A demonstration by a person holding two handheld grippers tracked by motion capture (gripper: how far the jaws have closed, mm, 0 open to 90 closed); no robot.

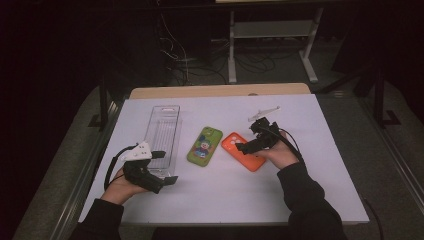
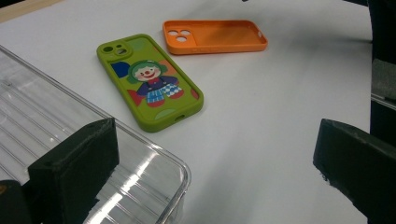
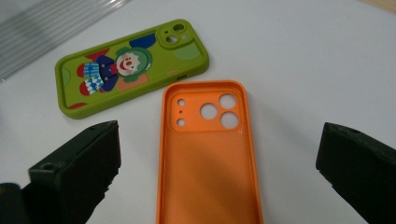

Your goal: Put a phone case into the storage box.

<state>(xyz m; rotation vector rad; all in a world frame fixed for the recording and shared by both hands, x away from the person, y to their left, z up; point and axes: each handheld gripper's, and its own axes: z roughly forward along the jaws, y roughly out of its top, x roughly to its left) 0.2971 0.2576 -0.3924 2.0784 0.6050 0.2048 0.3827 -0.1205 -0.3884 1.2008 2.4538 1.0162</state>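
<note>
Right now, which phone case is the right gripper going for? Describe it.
On the white table, right of the clear tray, lie two phone cases. It's the orange case, hollow side up between the open right gripper, unlike the green clown-printed case beside it.

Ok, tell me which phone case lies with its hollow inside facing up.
The orange case: its open inside faces up, while the green clown case lies printed back up.

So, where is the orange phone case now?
In the high view, the orange phone case lies right of centre, beside the green case, under the right gripper.
</note>
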